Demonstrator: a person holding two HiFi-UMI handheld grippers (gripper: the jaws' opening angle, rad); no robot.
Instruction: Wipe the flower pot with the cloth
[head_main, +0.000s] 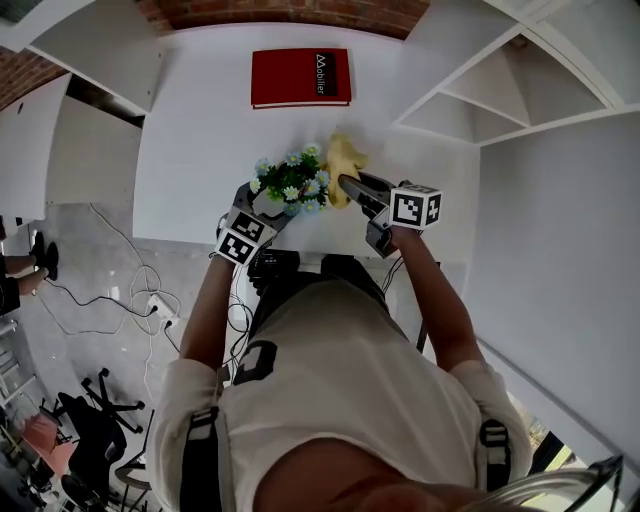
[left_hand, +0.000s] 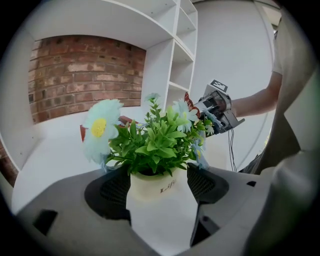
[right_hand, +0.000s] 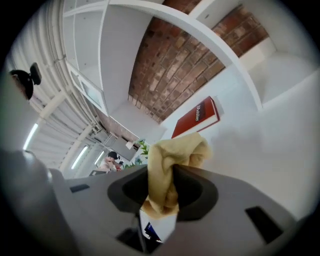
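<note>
A white table fills the upper middle of the head view, backed by a brick wall and flanked on the right by white open shelving. The person in a cream shirt stands at the table's near edge. On the floor to the left lie loose cables, with a black office chair further down. A red book lies flat near the back of the table, well apart from everything else.

The flower pot, cream with script lettering and filled with green leaves and pale blue daisies, stands upright near the front edge of the table. The left gripper reaches it from the near left, its jaws spread wide with the pot's body directly between them, a pad close on either side; whether the pads press on it cannot be told.

The right gripper is just to the right of the plant, raised off the table. Its jaws are clamped on a bunched yellow cloth, which bulges out beyond the tips. The cloth sits beside the blossoms on the right, apart from the pot itself.
</note>
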